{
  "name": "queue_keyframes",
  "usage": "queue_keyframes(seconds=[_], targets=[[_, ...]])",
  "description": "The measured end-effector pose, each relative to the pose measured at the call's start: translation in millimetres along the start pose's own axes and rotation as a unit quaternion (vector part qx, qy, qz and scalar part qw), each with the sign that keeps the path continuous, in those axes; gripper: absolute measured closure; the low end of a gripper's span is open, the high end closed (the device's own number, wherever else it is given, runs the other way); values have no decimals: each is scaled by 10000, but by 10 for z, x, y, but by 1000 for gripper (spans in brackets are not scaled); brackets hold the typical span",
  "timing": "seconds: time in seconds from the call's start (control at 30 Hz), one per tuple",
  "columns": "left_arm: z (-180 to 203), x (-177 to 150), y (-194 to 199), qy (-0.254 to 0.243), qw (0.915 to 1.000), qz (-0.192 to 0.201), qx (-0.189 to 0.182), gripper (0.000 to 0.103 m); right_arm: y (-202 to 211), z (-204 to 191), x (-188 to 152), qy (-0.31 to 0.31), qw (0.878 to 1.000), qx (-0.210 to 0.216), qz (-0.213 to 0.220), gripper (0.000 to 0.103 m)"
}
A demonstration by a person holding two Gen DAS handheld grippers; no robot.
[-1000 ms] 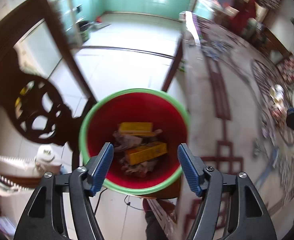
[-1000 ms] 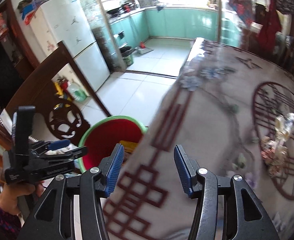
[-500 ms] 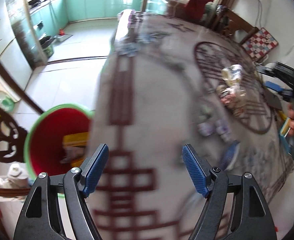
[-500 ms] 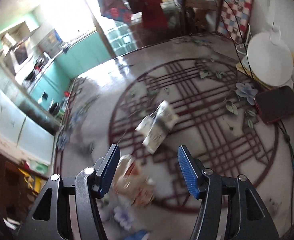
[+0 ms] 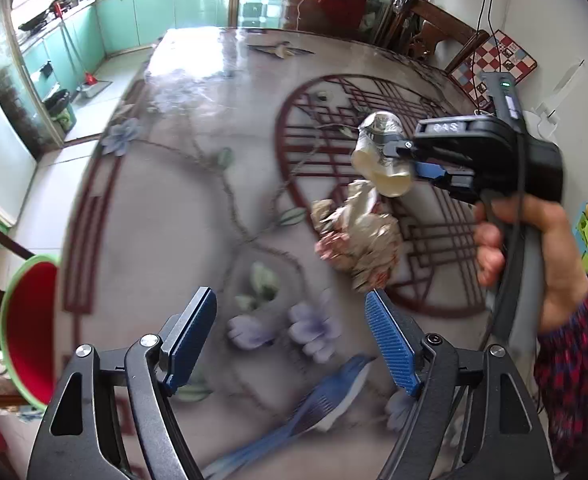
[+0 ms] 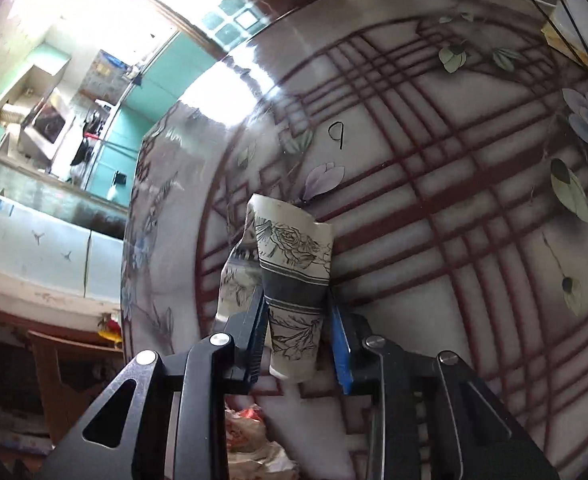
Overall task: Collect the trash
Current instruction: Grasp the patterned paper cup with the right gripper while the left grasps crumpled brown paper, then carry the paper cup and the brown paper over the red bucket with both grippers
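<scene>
My right gripper (image 6: 298,340) is shut on a crushed paper cup (image 6: 294,280) with a rose print, held above the patterned table (image 6: 454,200). In the left wrist view the same cup (image 5: 382,156) sits in the right gripper (image 5: 414,160) at the right. A crumpled wrapper (image 5: 358,236) lies on the table just below it; it also shows in the right wrist view (image 6: 249,444). My left gripper (image 5: 289,340) is open and empty, a little short of the wrapper. The red bin with a green rim (image 5: 25,320) stands at the table's left edge.
The table (image 5: 165,208) has a dark red lattice and flower print. A wooden chair (image 5: 446,36) stands at its far side. A fridge (image 6: 45,264) and kitchen cabinets (image 5: 93,32) lie beyond the table's left end.
My right gripper has closed on the paper cup and lifted it. My left gripper has swung from over the bin to over the table, towards the wrapper.
</scene>
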State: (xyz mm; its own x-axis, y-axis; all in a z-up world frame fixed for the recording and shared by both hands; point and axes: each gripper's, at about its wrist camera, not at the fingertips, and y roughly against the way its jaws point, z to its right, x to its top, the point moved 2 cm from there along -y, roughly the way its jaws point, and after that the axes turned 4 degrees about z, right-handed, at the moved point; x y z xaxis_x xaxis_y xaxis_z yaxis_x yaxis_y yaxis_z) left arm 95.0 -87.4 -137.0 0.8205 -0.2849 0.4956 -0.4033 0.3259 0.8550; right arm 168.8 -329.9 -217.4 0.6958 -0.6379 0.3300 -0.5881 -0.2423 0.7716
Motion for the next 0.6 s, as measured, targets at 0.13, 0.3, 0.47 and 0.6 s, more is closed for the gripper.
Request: queue_keyframes(seconds=[0.13,0.3,0.47,0.6], targets=[[226,130,-196,92,9997,-114,-179,26,330,36,-16,431,9986,-21,292,81],[440,305,-502,91,9992,-232,-312,27,847,22,-106,1065,9915,-210,716,81],[564,391,-713,-66,9991,-301,-290,69,1114,126,-156,1055,9911,-228,782,81],[484,430,-637,81,9990,-247,-373,73,1199,154,-174,1081,9909,-215,776,81]])
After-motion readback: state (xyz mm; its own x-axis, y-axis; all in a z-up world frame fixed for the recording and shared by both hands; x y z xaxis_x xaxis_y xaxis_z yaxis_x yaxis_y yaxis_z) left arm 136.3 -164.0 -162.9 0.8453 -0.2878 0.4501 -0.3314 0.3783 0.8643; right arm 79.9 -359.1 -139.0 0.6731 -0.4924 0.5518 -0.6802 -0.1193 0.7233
